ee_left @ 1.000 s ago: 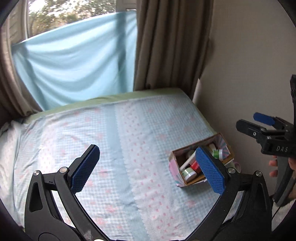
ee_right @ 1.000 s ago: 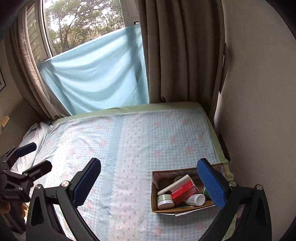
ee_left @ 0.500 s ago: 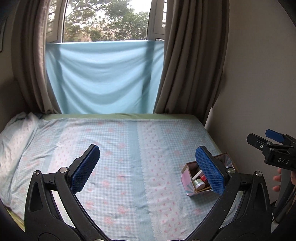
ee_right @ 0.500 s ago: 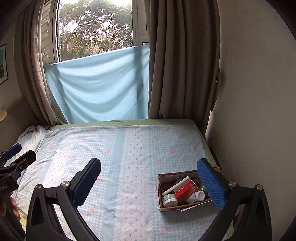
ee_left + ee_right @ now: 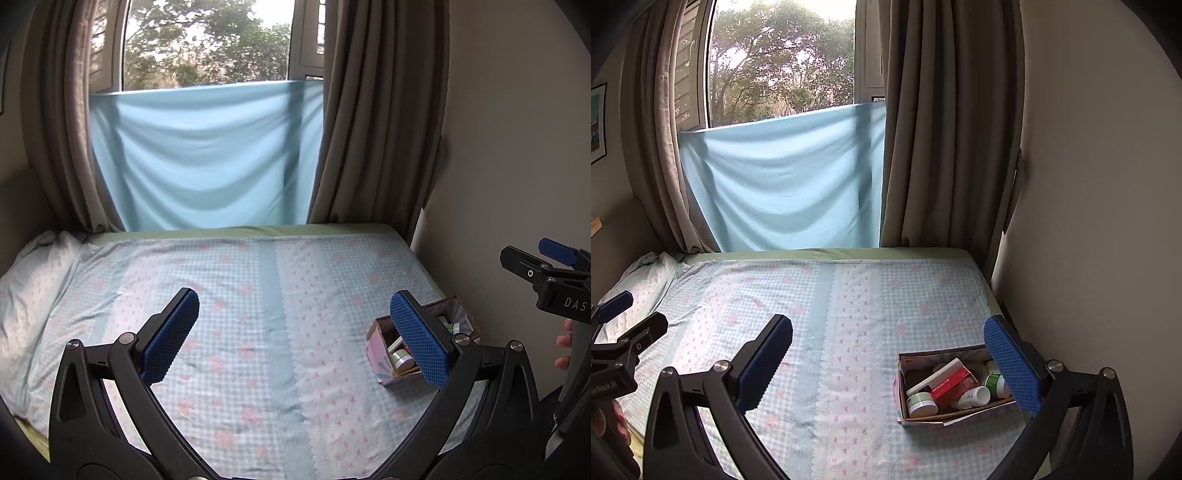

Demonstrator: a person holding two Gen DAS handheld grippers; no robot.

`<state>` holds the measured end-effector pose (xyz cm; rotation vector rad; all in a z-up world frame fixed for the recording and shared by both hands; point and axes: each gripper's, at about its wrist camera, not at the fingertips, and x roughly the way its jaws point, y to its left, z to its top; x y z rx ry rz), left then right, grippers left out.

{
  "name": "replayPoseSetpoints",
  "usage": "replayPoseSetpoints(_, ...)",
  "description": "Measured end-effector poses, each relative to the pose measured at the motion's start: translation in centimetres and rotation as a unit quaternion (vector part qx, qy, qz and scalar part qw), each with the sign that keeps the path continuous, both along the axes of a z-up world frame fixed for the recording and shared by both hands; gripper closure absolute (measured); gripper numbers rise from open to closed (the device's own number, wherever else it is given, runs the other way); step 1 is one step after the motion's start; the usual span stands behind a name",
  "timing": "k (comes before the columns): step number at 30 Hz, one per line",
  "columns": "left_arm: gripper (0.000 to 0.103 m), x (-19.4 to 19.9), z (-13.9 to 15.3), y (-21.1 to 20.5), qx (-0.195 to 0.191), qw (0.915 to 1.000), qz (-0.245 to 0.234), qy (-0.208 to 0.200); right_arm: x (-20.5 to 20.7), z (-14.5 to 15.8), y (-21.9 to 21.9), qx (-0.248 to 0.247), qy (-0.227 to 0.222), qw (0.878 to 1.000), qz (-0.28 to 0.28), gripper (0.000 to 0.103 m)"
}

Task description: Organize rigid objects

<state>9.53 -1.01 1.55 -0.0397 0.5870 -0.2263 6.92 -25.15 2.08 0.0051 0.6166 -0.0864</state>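
Note:
A small open cardboard box (image 5: pixel 908 356) sits on the bed at the near right, close to the wall; it also shows in the left wrist view (image 5: pixel 376 343). Inside lie a red carton (image 5: pixel 951 384), a green-lidded jar (image 5: pixel 921 400), a white bottle (image 5: pixel 975 397) and a green-banded bottle (image 5: pixel 995 382). My left gripper (image 5: pixel 295 336) is open and empty, held above the bed, left of the box. My right gripper (image 5: pixel 888 363) is open and empty, above the bed with the box under its right finger. Each gripper shows at the other view's edge.
The bed (image 5: pixel 820 314) carries a blue checked sheet with pink flowers and a pillow (image 5: pixel 33 280) at the left. A wall (image 5: pixel 1089 221) stands along the right side. Brown curtains (image 5: pixel 942 129) and a pale blue cloth (image 5: pixel 783 177) hang at the window behind.
Both grippers have drawn back and tilted up from the bed, so the box looks smaller and farther and the window has come into view. Both stayed open and empty.

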Motion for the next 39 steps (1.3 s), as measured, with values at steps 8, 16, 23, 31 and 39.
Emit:
replayPoseSetpoints(8, 0.000, -0.5, 0.2, -0.4, 0.010, 0.9999, 0.008, -0.007, -0.3, -0.2, -0.3, 0.006, -0.002, 1.000, 0.007, 0.000)
replayPoseSetpoints(16, 0.000, -0.7, 0.4, -1.0, 0.017, 0.9997, 0.012, -0.010, -0.2, -0.1, -0.6, 0.011, -0.004, 1.000, 0.013, 0.000)
replayPoseSetpoints(23, 0.000, -0.9, 0.4, -1.7, 0.027, 0.9994, 0.011, -0.018, -0.1, 0.0, -0.9, 0.016, -0.007, 1.000, 0.014, 0.000)
replayPoseSetpoints(31, 0.000, -1.0, 0.5, -2.1, 0.031, 0.9992, 0.008, -0.023, -0.1, 0.0, -1.0, 0.017, -0.009, 1.000, 0.013, 0.000)
replayPoseSetpoints(39, 0.000, -1.5, 0.7, -2.9, 0.047, 0.9981, -0.001, -0.041, -0.1, 0.0, -1.1, 0.017, -0.008, 1.000, 0.013, 0.000)
